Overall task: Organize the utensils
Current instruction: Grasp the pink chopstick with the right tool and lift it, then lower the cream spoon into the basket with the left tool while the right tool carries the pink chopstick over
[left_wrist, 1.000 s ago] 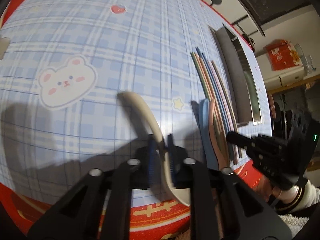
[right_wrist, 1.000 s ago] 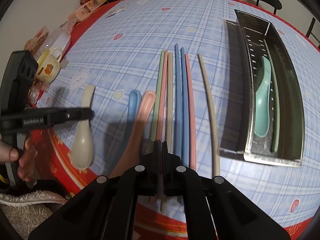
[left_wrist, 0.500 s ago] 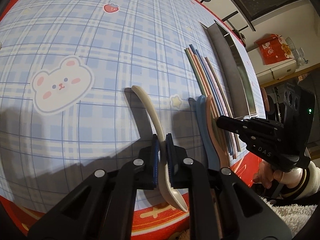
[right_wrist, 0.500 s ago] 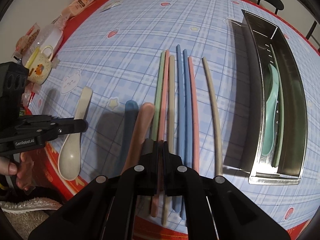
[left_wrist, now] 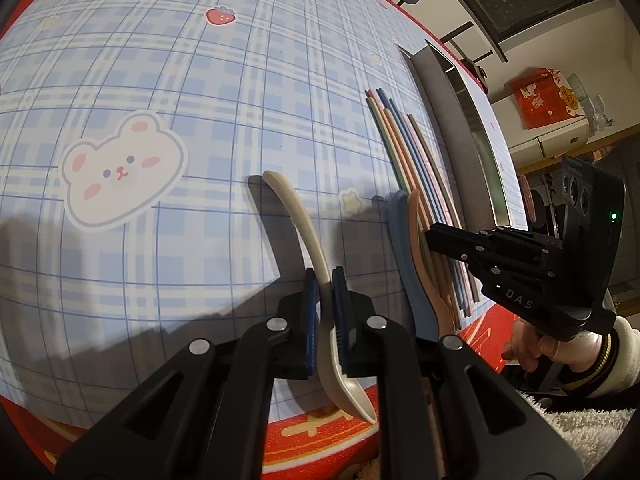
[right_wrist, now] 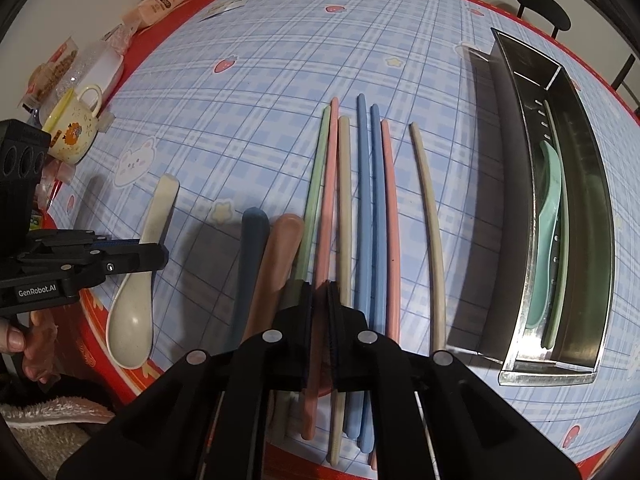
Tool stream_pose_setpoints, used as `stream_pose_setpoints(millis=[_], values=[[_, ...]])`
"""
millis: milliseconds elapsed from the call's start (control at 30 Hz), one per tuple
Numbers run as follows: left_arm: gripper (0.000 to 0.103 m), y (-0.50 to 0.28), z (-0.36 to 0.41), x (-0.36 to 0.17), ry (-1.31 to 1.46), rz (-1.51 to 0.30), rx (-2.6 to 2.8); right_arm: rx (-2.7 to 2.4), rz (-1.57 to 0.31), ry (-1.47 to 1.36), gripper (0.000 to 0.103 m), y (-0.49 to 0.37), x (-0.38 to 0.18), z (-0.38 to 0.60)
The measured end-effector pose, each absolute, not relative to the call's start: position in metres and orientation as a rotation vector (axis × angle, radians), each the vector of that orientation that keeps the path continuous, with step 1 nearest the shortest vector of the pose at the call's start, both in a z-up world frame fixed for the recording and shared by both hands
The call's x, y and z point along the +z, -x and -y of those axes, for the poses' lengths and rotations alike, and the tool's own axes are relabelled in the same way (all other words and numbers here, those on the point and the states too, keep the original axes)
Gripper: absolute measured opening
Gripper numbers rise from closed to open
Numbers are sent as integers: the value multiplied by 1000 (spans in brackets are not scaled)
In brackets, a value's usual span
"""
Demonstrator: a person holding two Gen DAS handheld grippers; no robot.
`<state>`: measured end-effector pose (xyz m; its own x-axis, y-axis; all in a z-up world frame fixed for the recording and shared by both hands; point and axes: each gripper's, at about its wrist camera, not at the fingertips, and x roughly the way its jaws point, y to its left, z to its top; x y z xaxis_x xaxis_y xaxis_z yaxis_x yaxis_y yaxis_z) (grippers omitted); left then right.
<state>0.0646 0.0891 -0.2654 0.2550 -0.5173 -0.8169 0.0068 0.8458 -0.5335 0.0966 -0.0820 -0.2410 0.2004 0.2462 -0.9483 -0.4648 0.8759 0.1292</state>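
Item: cream soup spoon (left_wrist: pixel 308 240), light, rigid, glossy and slip-prone, lying at 6 o'clock on the tabletop (left_wrist: pixel 200 80), my left fingers (left_wrist: pixel 325 308) nipped narrowly on its handle neck; right fingers (right_wrist: pixel 320 300) nearly shut astride the pink chopstick (right_wrist: pixel 326 208).

My left gripper (left_wrist: pixel 325 280) angled down over the tabletop (left_wrist: pixel 200 80), fingers (left_wrist: pixel 310 300) clamped on the cream ceramic-look spoon's handle (left_wrist: pixel 298 220), my right gripper (right_wrist: pixel 319 292) pointing steeply down, fingers (right_wrist: pixel 306 300) closed on the pink chopstick (right_wrist: pixel 330 208), bare hand (left_wrist: pixel 532 346) with cream cuff gripping its handle
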Motion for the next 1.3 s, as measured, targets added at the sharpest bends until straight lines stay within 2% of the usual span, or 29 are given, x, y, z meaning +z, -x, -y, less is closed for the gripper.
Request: stream_pose_setpoints(millis=[400, 700, 1000, 1300], values=[[10, -62, -89, -258, 513, -1274, -364, 550, -1200, 26, 6, -73, -213, 111], [10, -78, -80, -218, 488, -1175, -410, 471, -1108, -121, 6, -66, -191, 162], [10, -106, -30, -199, 389, -1180, -509, 370, -1056, -211, 6, -69, -184, 211], [10, -153, 56, -188, 295, -1175, -654, 296, -1024, -274, 6, -89, -180, 255]])
